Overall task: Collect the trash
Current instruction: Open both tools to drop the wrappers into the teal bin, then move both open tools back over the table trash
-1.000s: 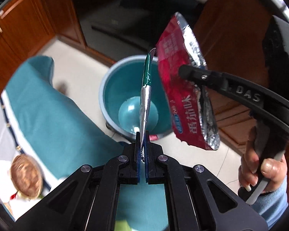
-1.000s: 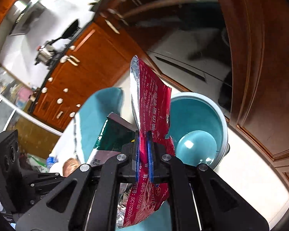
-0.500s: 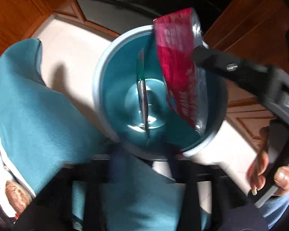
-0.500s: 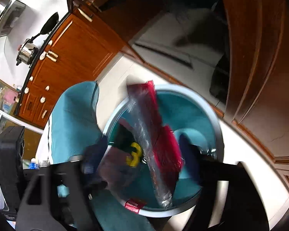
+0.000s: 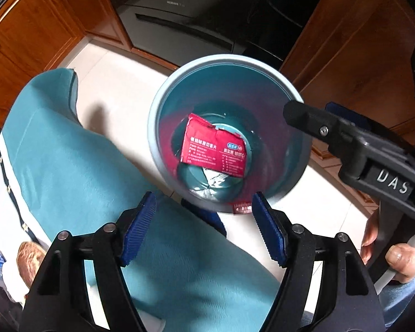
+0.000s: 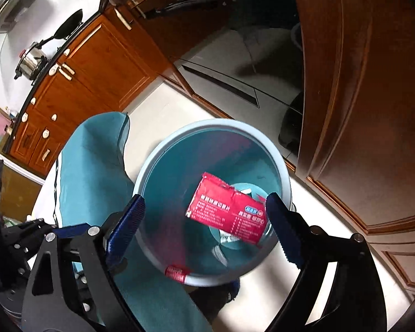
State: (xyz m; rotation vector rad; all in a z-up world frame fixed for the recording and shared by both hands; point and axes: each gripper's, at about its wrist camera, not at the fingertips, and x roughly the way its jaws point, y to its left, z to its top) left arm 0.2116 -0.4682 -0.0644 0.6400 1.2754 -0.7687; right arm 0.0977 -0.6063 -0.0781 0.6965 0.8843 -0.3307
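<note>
A blue-grey round bin (image 5: 163, 102) (image 6: 157, 155) stands on the pale floor below both grippers. A red snack wrapper (image 5: 214, 152) (image 6: 227, 213) lies flat on its bottom, partly covering a silvery foil wrapper (image 5: 211, 181) (image 6: 221, 254). My left gripper (image 5: 204, 229) hangs above the bin's near rim, its jaws opening wide with nothing between them. My right gripper (image 6: 204, 231) is over the bin too, jaws opening and empty; one of its black fingers (image 5: 312, 117) reaches in from the right in the left wrist view.
A teal cloth (image 5: 69, 171) (image 6: 94, 163) drapes over the table edge beside the bin. A small red label (image 5: 242, 209) (image 6: 175, 272) sticks on the bin's rim. Wooden cabinets (image 6: 96, 63) and a grey appliance (image 5: 179, 25) stand behind. A hand (image 5: 395, 257) holds the right gripper's handle.
Both grippers opened and let go of their wrappers, the green-and-silver one from the left and the red one from the right. Both wrappers dropped into the bin. Both hands sank a little.
</note>
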